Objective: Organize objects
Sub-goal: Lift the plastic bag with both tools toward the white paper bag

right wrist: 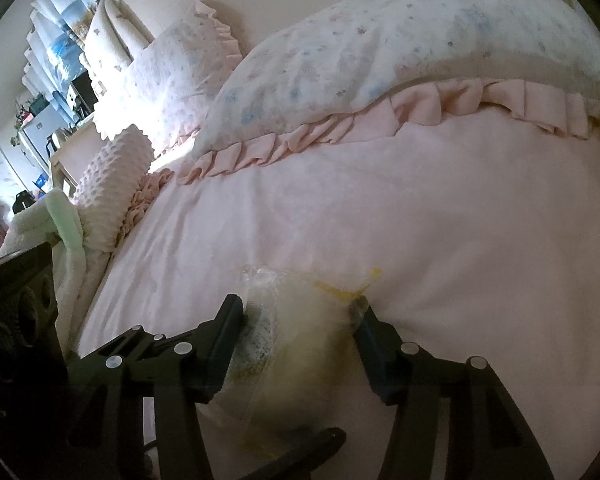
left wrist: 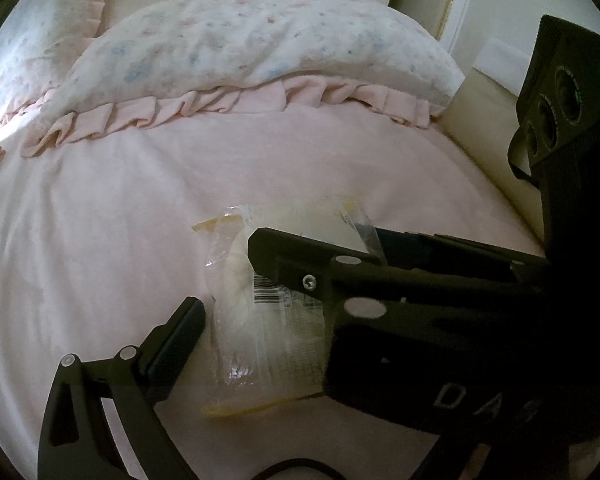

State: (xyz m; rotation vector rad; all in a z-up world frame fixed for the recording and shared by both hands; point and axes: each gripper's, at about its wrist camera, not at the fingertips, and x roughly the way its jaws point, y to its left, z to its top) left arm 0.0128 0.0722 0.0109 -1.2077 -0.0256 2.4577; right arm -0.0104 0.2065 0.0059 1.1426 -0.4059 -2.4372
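A clear plastic packet (left wrist: 260, 320) with a cream-coloured filling, a barcode and yellow end strips lies on the pink bedsheet (left wrist: 100, 220). My right gripper (right wrist: 298, 316) straddles the packet (right wrist: 296, 344); both pads touch its sides and it bulges between them. In the left wrist view that gripper (left wrist: 320, 242) reaches in from the right across the packet. My left gripper (left wrist: 296, 320) stands wide around the packet's near end. Its left finger (left wrist: 180, 332) sits a little off the packet's edge, and the other is hidden under the right gripper. One left finger (right wrist: 316, 444) shows at the bottom of the right wrist view.
A floral pillow (left wrist: 260, 48) with a pink ruffle lies across the bed behind the packet, with a second one (right wrist: 172, 68) to its left. A pink dotted bolster (right wrist: 112, 176) and a white-and-green blanket (right wrist: 60, 220) lie at the left edge. A cream bed frame (left wrist: 492, 128) borders the right.
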